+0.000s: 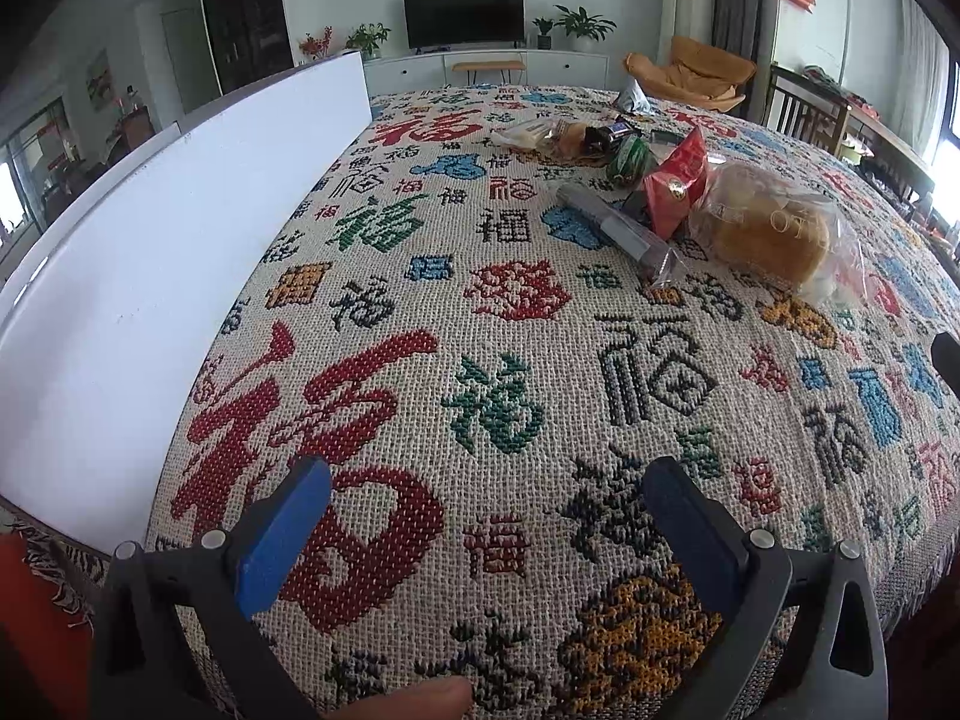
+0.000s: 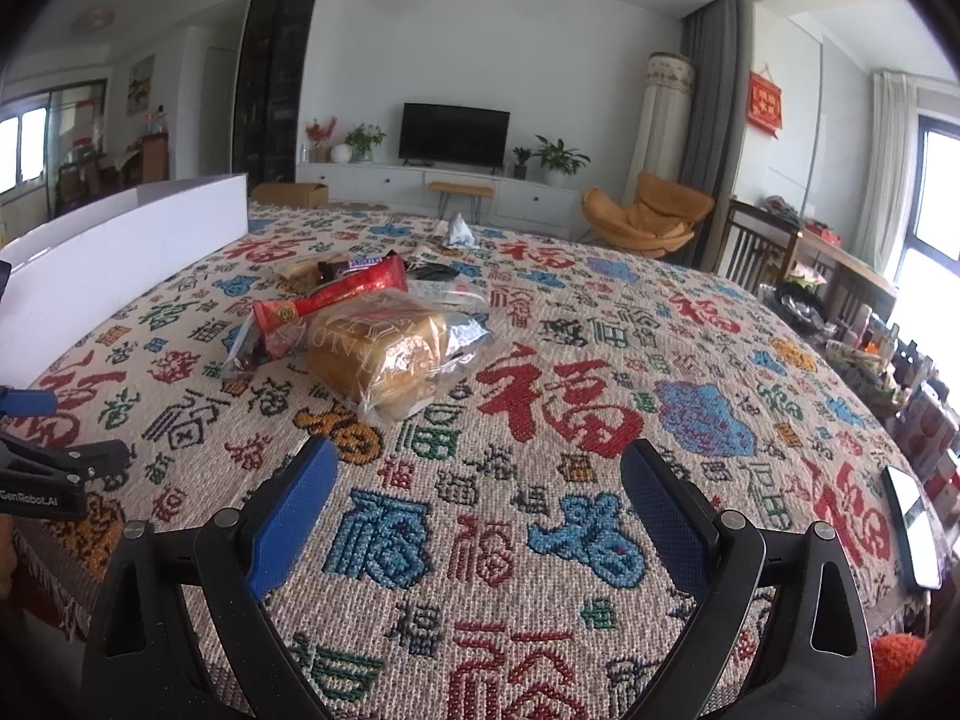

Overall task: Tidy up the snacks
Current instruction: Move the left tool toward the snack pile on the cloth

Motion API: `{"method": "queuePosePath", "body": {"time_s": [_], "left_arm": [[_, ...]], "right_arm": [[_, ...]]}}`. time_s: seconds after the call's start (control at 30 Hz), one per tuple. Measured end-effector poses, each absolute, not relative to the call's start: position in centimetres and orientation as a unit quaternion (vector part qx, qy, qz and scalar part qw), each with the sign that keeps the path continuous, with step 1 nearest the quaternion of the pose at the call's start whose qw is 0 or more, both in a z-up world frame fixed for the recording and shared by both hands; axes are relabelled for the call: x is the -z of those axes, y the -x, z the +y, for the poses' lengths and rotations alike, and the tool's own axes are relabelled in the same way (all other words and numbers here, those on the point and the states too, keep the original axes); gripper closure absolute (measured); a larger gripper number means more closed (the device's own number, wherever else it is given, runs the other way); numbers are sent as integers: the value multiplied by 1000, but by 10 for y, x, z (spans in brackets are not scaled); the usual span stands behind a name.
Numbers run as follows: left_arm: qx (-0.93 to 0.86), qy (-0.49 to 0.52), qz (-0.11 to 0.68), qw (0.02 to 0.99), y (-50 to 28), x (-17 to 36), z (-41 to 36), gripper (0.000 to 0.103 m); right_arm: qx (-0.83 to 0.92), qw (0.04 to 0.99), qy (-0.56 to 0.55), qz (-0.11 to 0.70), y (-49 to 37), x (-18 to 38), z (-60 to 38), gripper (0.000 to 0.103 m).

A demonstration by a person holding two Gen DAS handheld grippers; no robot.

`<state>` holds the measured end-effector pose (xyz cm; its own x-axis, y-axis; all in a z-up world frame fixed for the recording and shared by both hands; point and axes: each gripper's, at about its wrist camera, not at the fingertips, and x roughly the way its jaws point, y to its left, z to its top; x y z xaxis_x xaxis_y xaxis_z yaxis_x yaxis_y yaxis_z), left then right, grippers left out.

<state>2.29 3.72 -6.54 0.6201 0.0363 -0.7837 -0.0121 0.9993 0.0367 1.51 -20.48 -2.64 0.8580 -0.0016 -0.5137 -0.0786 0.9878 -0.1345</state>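
A pile of snacks lies on the patterned tablecloth [image 1: 420, 312]. Nearest is a bagged bread loaf [image 1: 774, 228] [image 2: 384, 354]. Behind it sit a red snack packet [image 1: 678, 180] [image 2: 336, 300], a grey wrapped bar [image 1: 618, 228], a green packet [image 1: 630, 156] and a Snickers bar [image 2: 363, 263]. A white box [image 1: 150, 252] [image 2: 114, 258] stands along the left side. My left gripper [image 1: 486, 480] is open low over the cloth, well short of the pile. My right gripper [image 2: 480, 462] is open too, just in front of the loaf, holding nothing.
A phone [image 2: 912, 528] lies near the table's right edge. The left gripper's fingers [image 2: 36, 402] show at the left of the right wrist view. A crumpled silver wrapper [image 2: 459, 231] sits at the far side. Chairs [image 2: 762, 246] stand to the right.
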Motion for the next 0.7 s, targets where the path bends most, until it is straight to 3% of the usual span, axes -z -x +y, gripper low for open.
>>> {"method": "queuePosePath", "body": {"time_s": [0.7], "left_arm": [[-4,1,439,898,-26,69,41,0]], "right_arm": [[-27,952,87,291,-20,37,-202,6]]}}
